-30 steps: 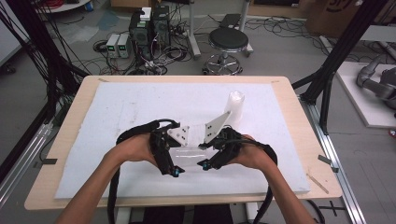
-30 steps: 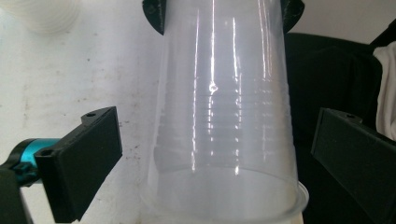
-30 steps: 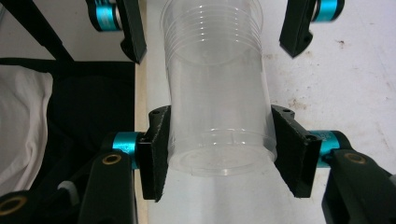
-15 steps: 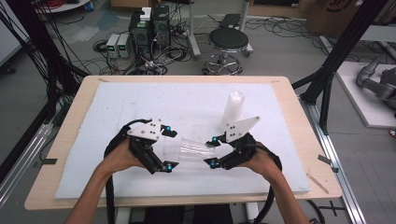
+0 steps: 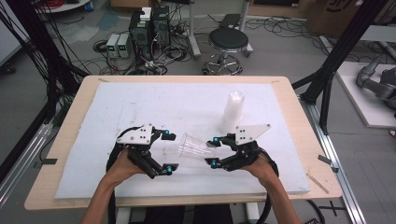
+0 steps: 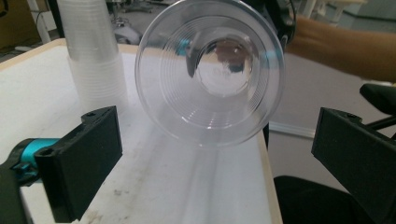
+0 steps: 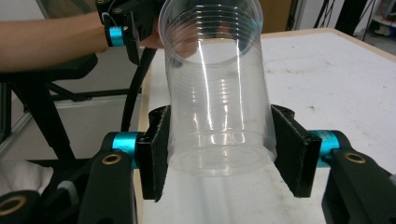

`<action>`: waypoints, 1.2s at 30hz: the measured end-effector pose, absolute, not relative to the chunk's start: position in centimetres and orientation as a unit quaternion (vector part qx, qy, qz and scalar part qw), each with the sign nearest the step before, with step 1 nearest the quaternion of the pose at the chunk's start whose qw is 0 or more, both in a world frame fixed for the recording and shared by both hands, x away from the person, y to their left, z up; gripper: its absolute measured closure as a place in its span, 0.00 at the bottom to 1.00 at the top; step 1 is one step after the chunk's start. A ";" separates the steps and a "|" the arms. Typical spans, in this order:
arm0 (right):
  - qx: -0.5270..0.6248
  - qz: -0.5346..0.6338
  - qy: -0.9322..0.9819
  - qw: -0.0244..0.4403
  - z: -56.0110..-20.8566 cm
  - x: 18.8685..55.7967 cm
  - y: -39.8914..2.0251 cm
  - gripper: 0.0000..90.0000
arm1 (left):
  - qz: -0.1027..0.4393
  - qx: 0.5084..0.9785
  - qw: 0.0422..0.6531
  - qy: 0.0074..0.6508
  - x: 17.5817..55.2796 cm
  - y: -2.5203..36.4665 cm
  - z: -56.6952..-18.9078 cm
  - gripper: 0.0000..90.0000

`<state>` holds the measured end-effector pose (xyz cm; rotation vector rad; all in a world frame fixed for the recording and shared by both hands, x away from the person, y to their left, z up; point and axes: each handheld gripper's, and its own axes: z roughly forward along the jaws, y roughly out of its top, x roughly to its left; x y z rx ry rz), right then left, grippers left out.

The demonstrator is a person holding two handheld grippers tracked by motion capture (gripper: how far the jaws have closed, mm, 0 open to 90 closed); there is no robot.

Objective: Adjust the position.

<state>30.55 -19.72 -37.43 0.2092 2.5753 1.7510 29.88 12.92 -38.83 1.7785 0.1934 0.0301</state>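
Right gripper [image 5: 214, 151] clamped on the base end of a clear cup [image 5: 194, 146], held sideways above the table [image 5: 140, 105], mouth toward the left gripper [image 5: 168, 150], jaws spread wide and touching nothing. Risk of crushing the thin wall or slipping if squeezed off-centre. Cup empty; stack [image 5: 232, 111] nested, upright behind.

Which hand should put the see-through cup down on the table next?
The right one, probably. The right gripper already clamps the clear cup near its base, while the left gripper has open jaws, only facing the cup's mouth.
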 end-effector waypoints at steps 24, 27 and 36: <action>0.046 0.596 0.802 0.004 -38.3 30.2 -19.7 0.48 | -0.010 0.734 0.673 0.087 30.1 10.8 -40.6 0.02; 0.044 0.595 0.802 0.004 -38.4 30.2 -19.6 0.48 | -0.013 0.732 0.676 0.083 30.2 10.4 -40.5 0.02; 0.038 0.598 0.801 0.000 -38.5 30.2 -19.5 0.48 | -0.026 0.725 0.684 0.071 30.3 9.8 -40.3 0.12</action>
